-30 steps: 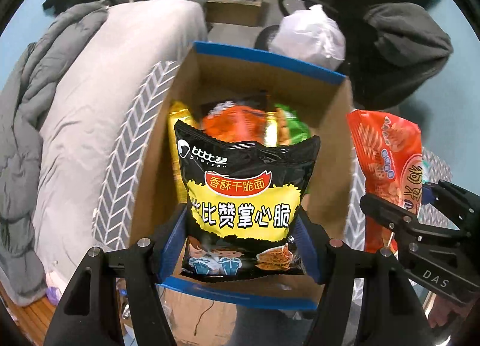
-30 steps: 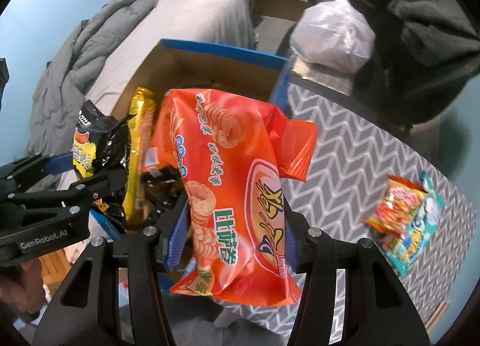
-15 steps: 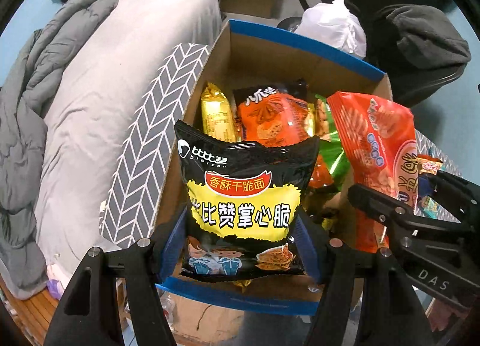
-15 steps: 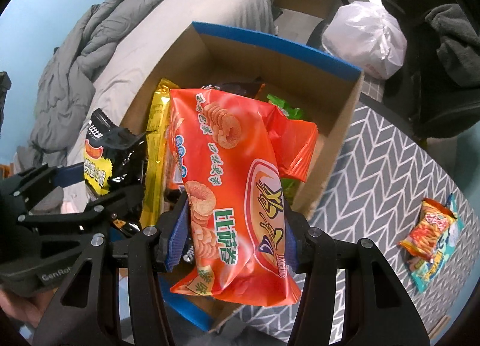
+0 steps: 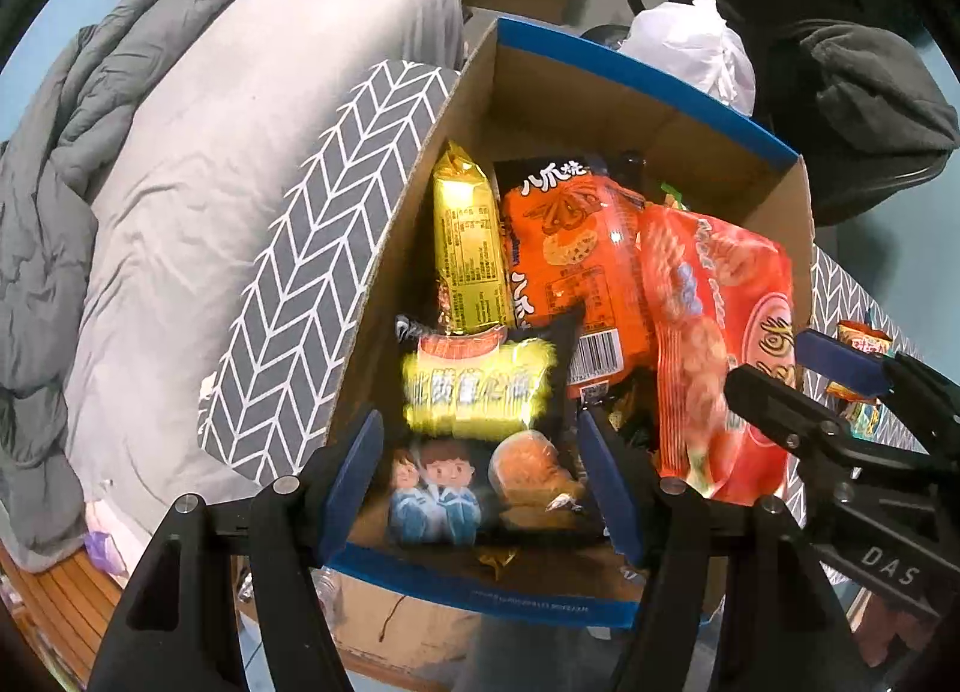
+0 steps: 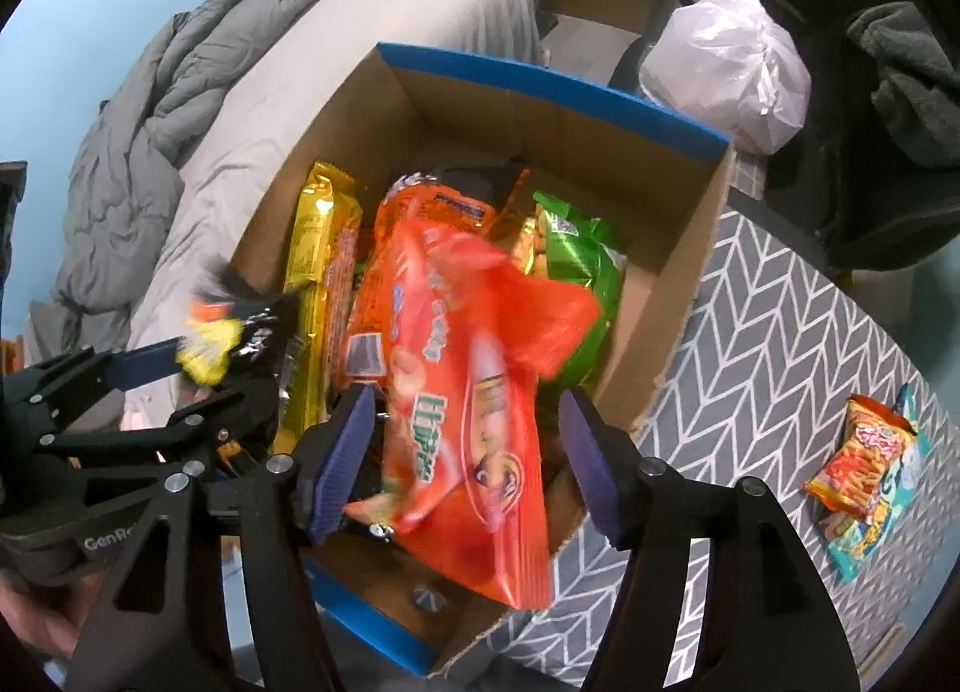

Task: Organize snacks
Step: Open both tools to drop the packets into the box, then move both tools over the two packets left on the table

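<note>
while my right gripper (image 6: 465, 452) is opening around the orange bag (image 6: 468, 392) over the box (image 6: 540, 86), my left gripper (image 5: 480, 470) stands spread, black bag (image 5: 480, 422) loose between; two packets (image 6: 864, 470) lie on the table (image 6: 780, 332).

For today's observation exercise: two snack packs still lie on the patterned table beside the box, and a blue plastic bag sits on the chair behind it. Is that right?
Not quite. The plastic bag on the chair is white, not blue, as the right wrist view shows. The rest holds: two snack packs lie on the patterned table beside the box.
</note>
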